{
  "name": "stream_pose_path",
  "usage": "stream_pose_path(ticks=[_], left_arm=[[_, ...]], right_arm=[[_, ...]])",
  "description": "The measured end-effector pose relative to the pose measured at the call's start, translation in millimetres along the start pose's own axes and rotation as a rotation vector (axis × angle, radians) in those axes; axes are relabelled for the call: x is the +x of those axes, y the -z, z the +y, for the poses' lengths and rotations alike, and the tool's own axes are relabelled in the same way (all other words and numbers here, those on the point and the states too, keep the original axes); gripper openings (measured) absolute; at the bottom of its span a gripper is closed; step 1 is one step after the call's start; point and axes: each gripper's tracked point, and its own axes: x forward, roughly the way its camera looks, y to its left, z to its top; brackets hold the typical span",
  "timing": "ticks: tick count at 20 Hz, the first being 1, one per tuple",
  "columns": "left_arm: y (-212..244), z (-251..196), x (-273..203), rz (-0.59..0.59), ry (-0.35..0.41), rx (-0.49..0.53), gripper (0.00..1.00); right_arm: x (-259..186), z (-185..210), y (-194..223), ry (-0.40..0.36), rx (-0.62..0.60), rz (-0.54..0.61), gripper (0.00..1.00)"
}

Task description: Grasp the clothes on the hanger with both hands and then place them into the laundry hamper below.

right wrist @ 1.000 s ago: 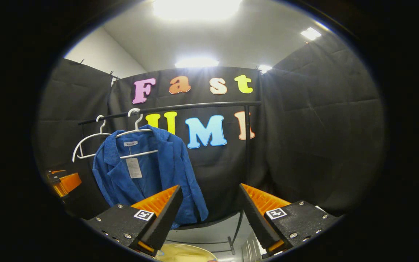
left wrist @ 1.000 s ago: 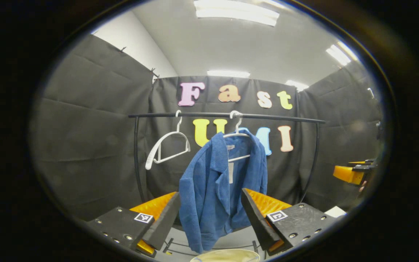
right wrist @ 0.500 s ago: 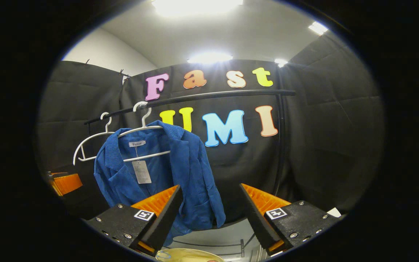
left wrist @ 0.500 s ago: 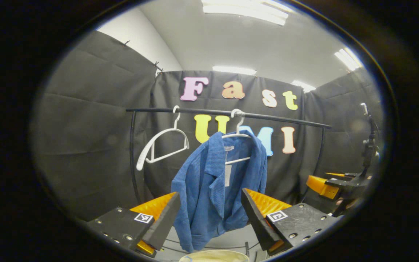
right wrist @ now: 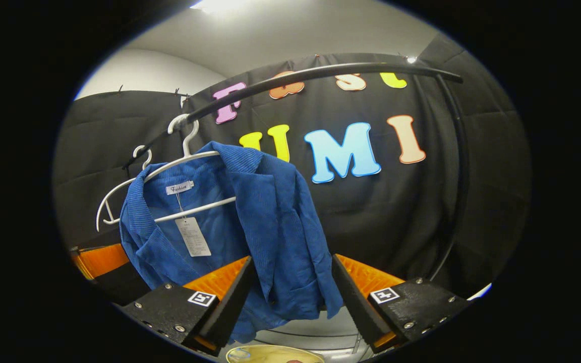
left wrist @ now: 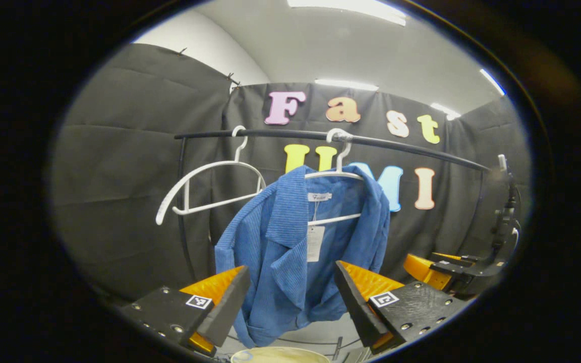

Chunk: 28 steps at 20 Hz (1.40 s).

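A blue jacket [left wrist: 300,252] hangs on a white hanger [left wrist: 335,174] from the black rail [left wrist: 396,146] in front of the booth wall, with a second, bare hanger [left wrist: 205,186] beside it on the same rail and the pale rim of the hamper [left wrist: 280,355] showing just below the jacket's hem. The left gripper [left wrist: 290,302] has its fingers spread wide with nothing between them, the jacket hanging beyond the gap, and the right gripper [right wrist: 290,297] is likewise wide open and holds nothing, its fingers framing the jacket's lower edge. In the left gripper view the other gripper shows far off at the right edge.
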Motion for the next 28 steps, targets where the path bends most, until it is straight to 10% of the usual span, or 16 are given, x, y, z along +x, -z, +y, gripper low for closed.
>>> stream_pose_path(ticks=[12, 28], left_arm=[[19.0, -4.3, 52.9, 0.034, -0.183, -0.018, 0.98], [11.4, 19.6, 112.9, 0.040, -0.319, -0.032, 0.98]], right_arm=[[78.1, 39.1, 15.6, -0.261, 0.097, 0.114, 0.92], [143.3, 62.3, 7.3, -0.263, 0.188, 0.080, 0.94]])
